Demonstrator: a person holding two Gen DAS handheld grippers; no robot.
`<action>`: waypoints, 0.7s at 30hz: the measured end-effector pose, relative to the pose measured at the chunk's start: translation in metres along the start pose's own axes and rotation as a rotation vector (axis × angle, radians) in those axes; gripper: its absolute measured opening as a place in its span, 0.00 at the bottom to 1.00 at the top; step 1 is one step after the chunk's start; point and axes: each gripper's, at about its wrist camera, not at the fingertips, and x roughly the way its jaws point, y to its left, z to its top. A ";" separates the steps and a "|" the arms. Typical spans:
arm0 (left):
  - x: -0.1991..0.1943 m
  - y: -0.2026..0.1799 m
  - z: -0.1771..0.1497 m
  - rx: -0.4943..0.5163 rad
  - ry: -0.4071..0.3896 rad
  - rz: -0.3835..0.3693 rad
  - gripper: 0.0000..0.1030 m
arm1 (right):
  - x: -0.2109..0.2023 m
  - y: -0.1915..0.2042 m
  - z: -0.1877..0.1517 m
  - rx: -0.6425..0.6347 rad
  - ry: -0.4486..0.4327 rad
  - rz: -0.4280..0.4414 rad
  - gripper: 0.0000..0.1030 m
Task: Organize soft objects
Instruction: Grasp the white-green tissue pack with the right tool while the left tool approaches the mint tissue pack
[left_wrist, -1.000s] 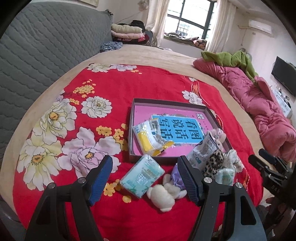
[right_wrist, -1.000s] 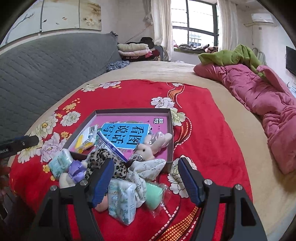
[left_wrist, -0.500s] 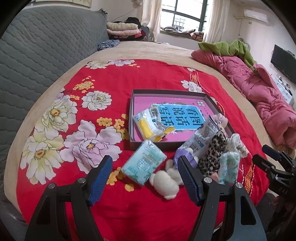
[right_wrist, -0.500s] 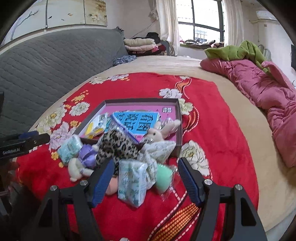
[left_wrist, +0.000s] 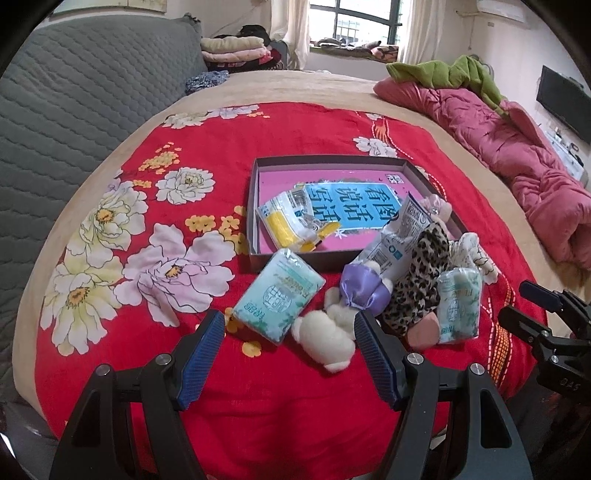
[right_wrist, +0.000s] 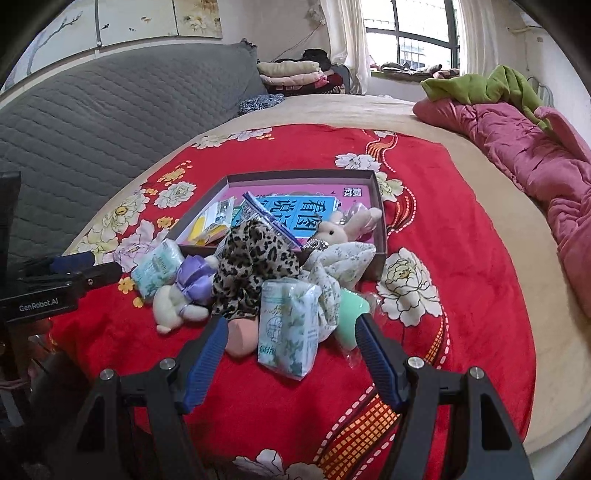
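Hovering, left gripper (left_wrist: 289, 354): I have its blue-padded jaws spread wide over the red floral blanket (left_wrist: 258, 140), nothing between them; the cream plush bear with a purple satin bow (left_wrist: 332, 334) lies just beyond the tips.
Right gripper (right_wrist: 289, 356): my jaws stand wide too, empty, with the pale green patterned tissue pack (right_wrist: 286, 326) lying just ahead between the pads, not touched.
Near pile: a pink teardrop sponge (right_wrist: 241, 336) and a mint green soft piece in clear wrap (right_wrist: 351, 310) flank that pack; a leopard-print fabric pouch (right_wrist: 255, 271) and a white floral cloth (right_wrist: 340, 264) sit behind, all heaped together.
Left side: a second light blue tissue pack (left_wrist: 279, 295) lies flat, just beside the bear.
Tray: a shallow dark cardboard box with a pink floor (left_wrist: 255, 192) touches the pile's far edge; inside are a blue booklet with Chinese characters (left_wrist: 351, 203), a yellow item in a clear bag (left_wrist: 288, 221) and a small beige plush rabbit (right_wrist: 338, 230).
Far: a rumpled pink quilt (right_wrist: 535, 155) along the right.
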 end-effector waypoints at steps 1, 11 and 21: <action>0.001 0.000 -0.001 0.003 0.003 0.004 0.72 | 0.001 0.000 -0.001 0.003 0.006 0.003 0.69; 0.018 0.008 -0.011 -0.013 0.007 0.007 0.72 | 0.021 -0.004 -0.014 0.047 0.084 0.029 0.69; 0.035 0.013 -0.012 -0.029 -0.002 -0.011 0.72 | 0.046 -0.022 -0.021 0.134 0.139 0.090 0.69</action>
